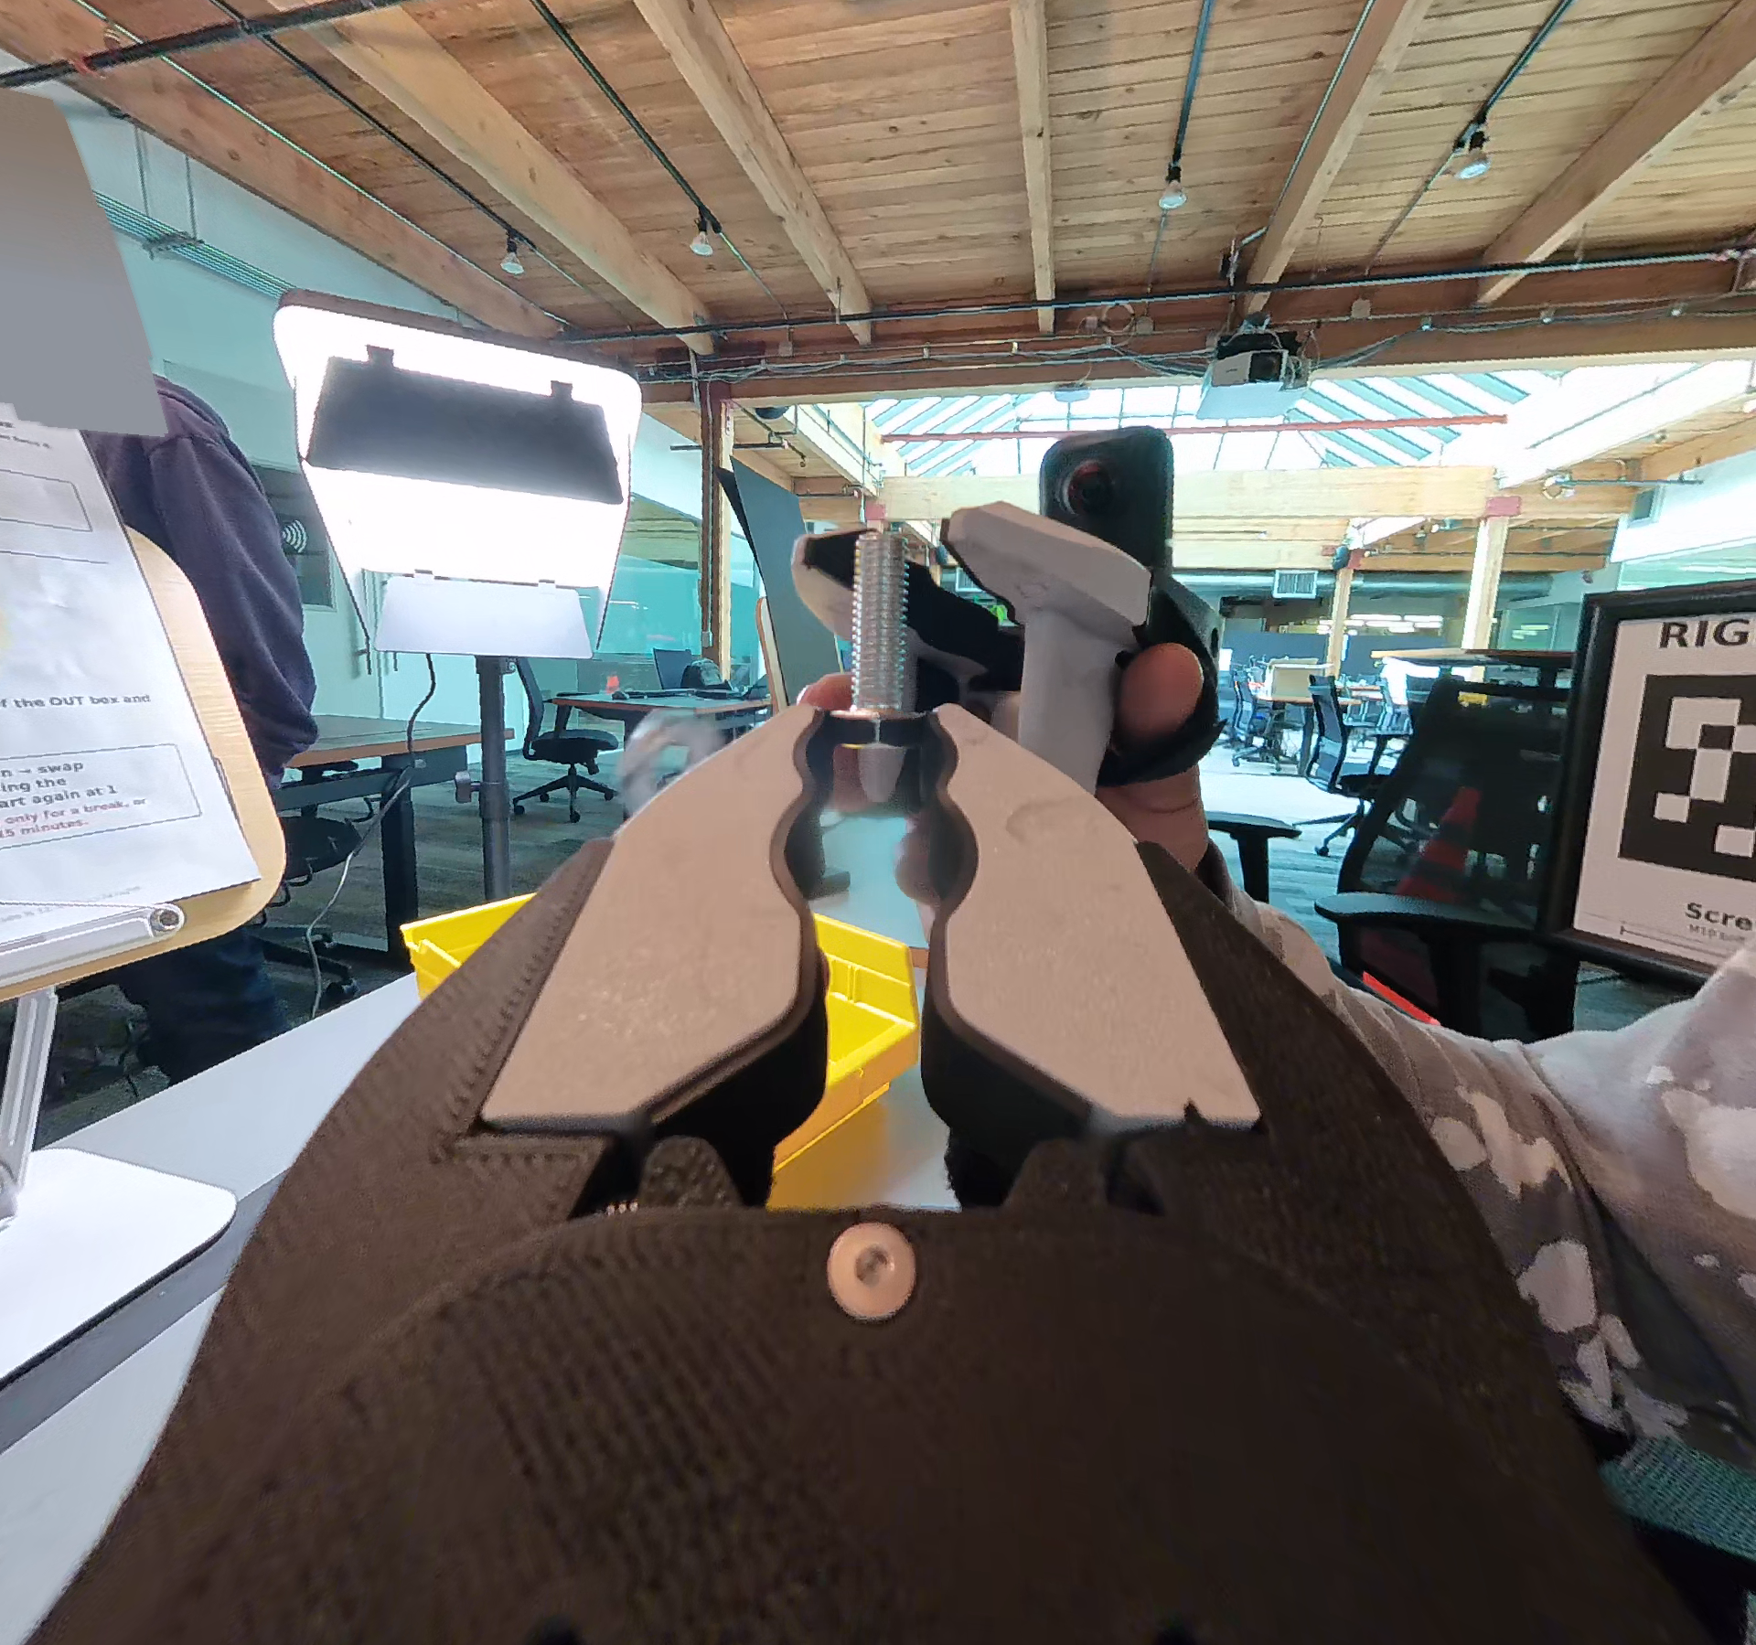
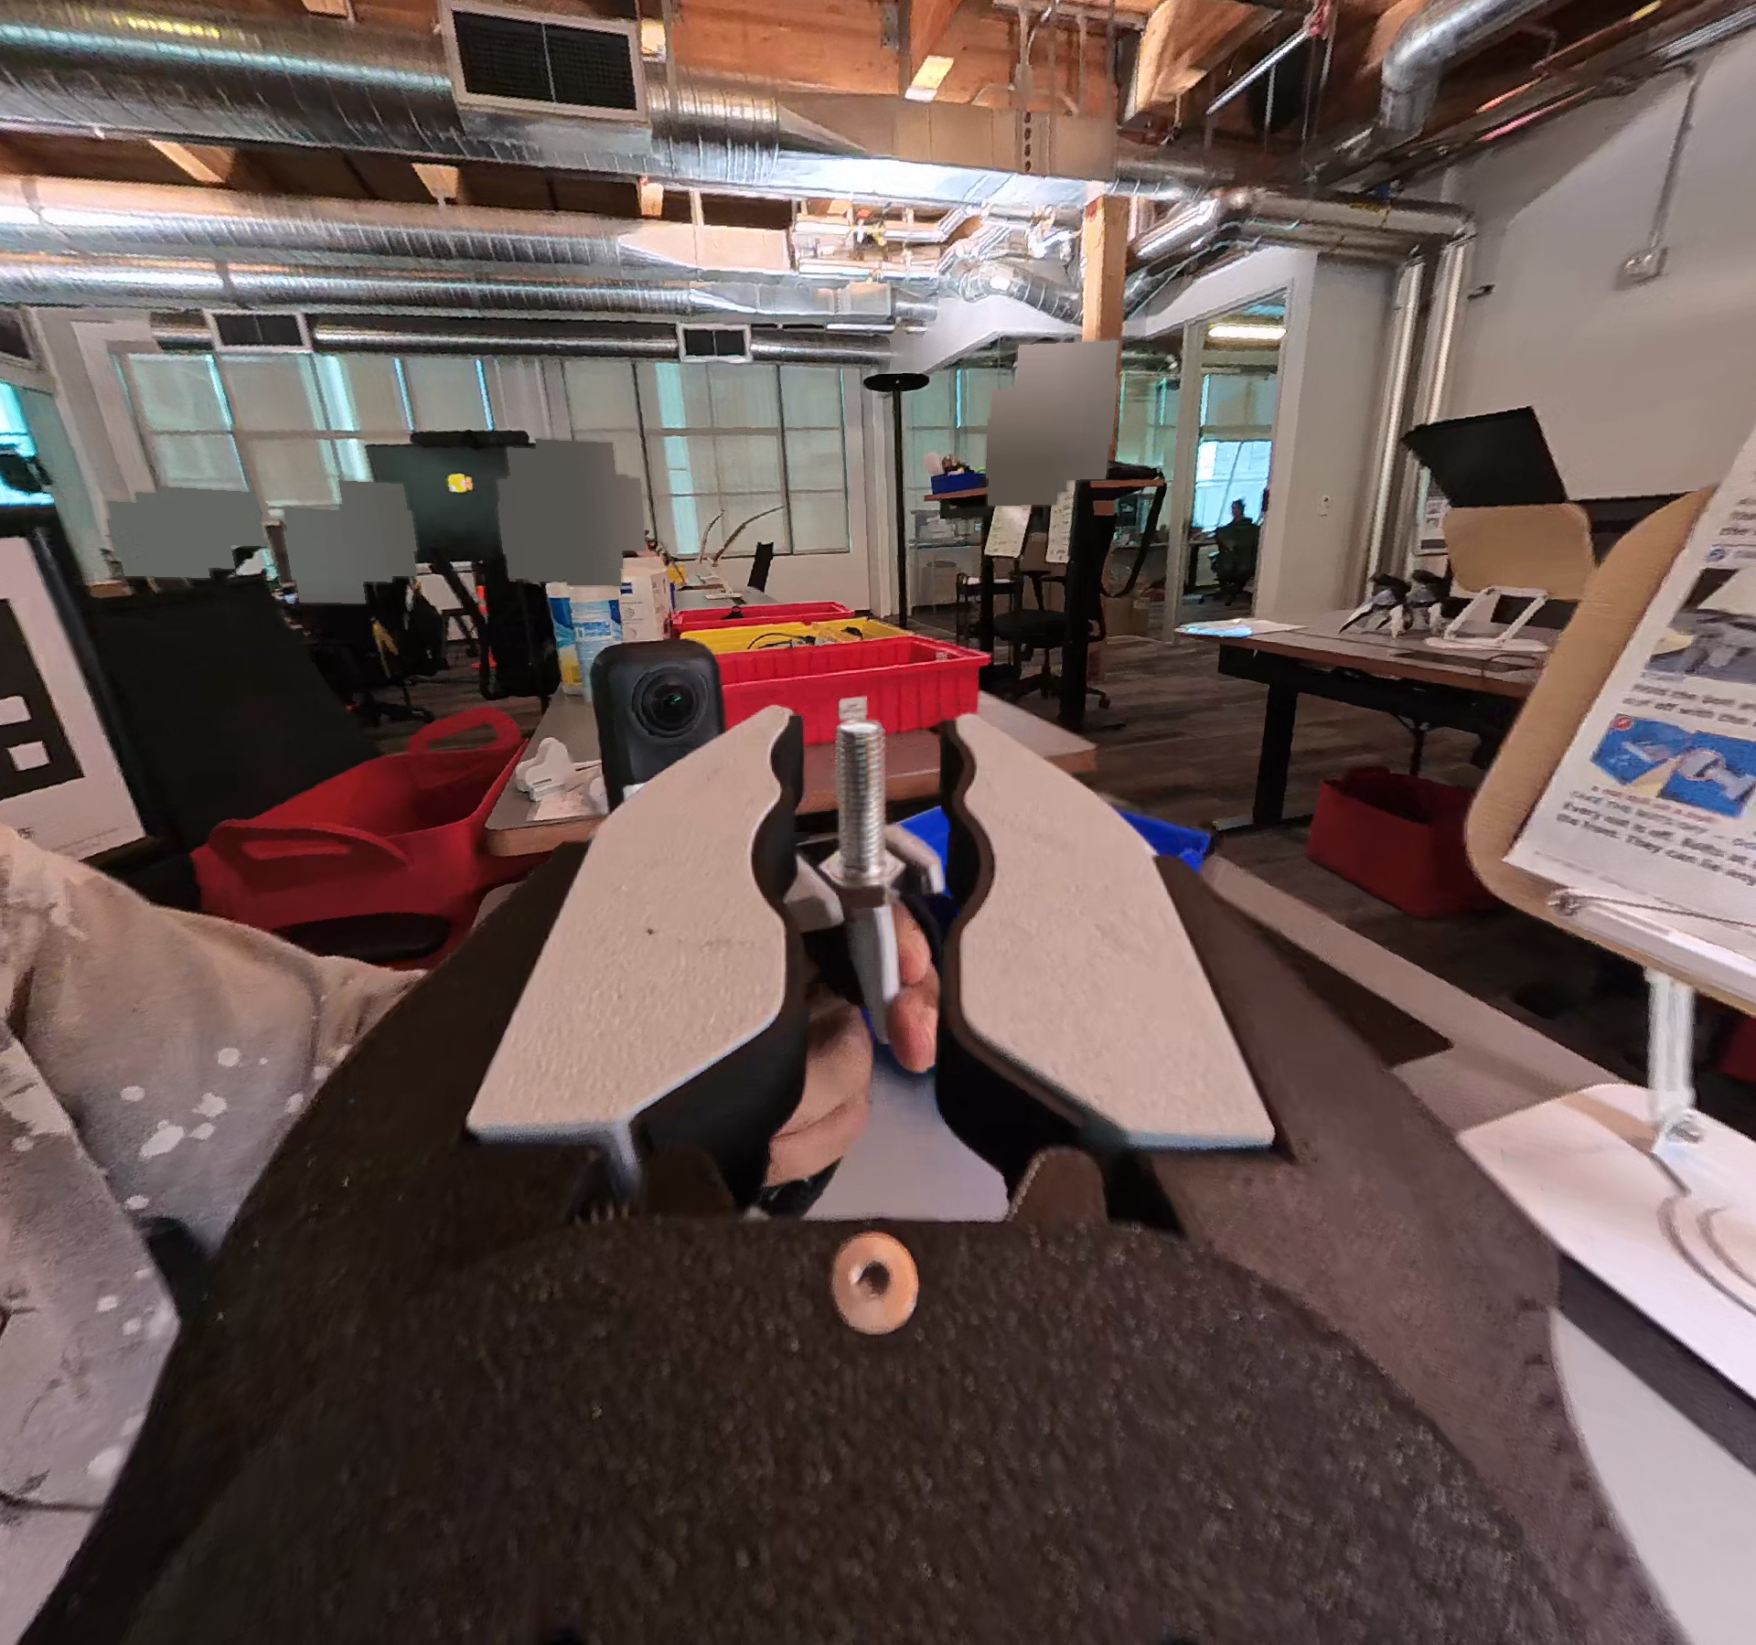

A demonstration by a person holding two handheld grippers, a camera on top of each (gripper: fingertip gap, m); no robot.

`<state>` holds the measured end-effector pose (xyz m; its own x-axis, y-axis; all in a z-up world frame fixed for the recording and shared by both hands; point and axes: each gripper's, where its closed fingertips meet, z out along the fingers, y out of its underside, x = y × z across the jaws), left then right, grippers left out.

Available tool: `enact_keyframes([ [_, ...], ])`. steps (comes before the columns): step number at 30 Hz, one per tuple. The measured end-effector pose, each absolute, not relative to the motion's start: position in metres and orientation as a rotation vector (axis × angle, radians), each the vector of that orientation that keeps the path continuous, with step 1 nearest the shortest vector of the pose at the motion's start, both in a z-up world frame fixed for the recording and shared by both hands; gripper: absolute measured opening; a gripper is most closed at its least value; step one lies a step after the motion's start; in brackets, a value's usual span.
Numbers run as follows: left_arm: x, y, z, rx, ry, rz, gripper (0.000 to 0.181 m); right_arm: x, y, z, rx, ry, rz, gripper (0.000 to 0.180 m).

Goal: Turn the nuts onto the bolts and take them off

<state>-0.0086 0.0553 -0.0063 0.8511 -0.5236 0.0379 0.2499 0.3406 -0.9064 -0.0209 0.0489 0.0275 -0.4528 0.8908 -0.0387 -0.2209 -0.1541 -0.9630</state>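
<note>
A silver bolt (image 1: 879, 621) stands upright with its threaded shaft pointing up. My left gripper (image 1: 874, 730) is shut on its hex head at the fingertips. I see no nut on the shaft. In the right wrist view the bolt (image 2: 860, 801) rises between the fingers of my right gripper (image 2: 869, 725), which is open with a gap on each side of the shaft. The left gripper's tip (image 2: 872, 958) shows edge-on under the head there. The right gripper (image 1: 926, 554) shows behind the bolt in the left wrist view.
A yellow bin (image 1: 855, 1010) sits on the white table (image 1: 219, 1096) below the left gripper, and a blue bin (image 2: 1159, 839) below the right one. A paper stand (image 1: 95, 744) is at the left, a framed marker sign (image 1: 1672, 773) at the right. Red bins (image 2: 855, 678) stand on a far table. The tips of both grippers are at nearly the same place.
</note>
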Motion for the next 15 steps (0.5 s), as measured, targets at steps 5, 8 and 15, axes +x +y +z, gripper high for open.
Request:
enact_keyframes([
  [5, -0.016, 0.058, -0.032, -1.077, 0.392, -0.512, 0.018, -0.033, 0.048, -0.008, -0.867, -1.44, 1.766, 0.009],
  [8, -0.03, 0.058, -0.029, -1.062, 0.382, -0.451, 0.018, -0.034, 0.061, -0.013, -0.829, -1.412, 1.799, 0.011],
  [15, -0.086, 0.051, -0.013, -1.029, 0.236, -0.376, 0.018, -0.041, 0.133, -0.015, -0.978, -1.149, 1.742, 0.017],
])
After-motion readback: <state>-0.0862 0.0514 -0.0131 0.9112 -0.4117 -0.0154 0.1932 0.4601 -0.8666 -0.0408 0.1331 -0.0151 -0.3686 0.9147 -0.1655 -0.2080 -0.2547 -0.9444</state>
